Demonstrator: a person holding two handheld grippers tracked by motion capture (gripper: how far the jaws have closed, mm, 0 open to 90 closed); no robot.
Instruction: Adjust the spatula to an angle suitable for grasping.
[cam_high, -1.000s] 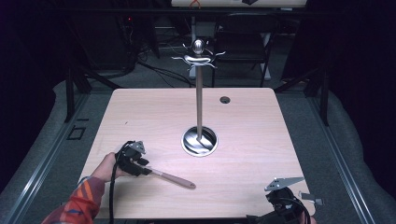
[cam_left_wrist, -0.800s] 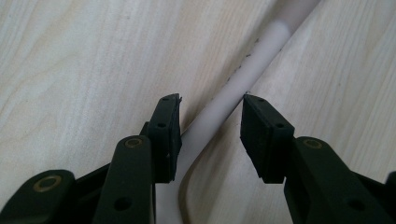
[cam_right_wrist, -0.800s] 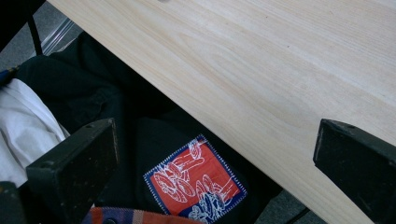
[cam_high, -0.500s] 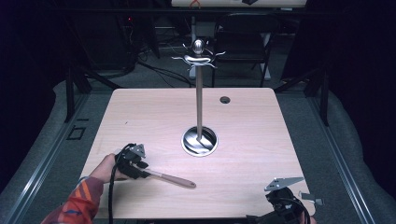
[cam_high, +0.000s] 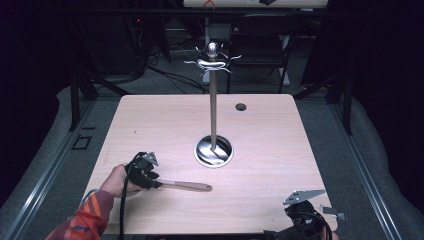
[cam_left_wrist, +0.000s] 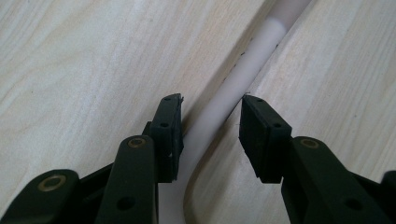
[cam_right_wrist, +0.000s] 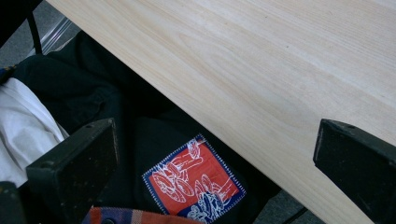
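A utensil with a brown wooden handle (cam_high: 191, 186) and a pale neck (cam_left_wrist: 261, 51) lies flat on the wooden table (cam_high: 260, 130), near its front left. My left gripper (cam_high: 152, 183) (cam_left_wrist: 210, 109) is low over the neck end, one jaw on each side of the pale neck. Its jaws have just been closing. The left pad (cam_left_wrist: 169, 126) is almost against the neck, and a gap remains at the right pad (cam_left_wrist: 259, 133). My right gripper (cam_high: 302, 212) (cam_right_wrist: 215, 149) hangs open at the table's front right edge with nothing between its jaws.
A tall metal stand (cam_high: 213, 115) with a round shiny base (cam_high: 213, 151) and curled hooks on top (cam_high: 212, 61) rises from the table's middle. A small dark hole (cam_high: 241, 106) lies near the far edge. The person's lap, with a red patch (cam_right_wrist: 194, 179), sits below the front edge.
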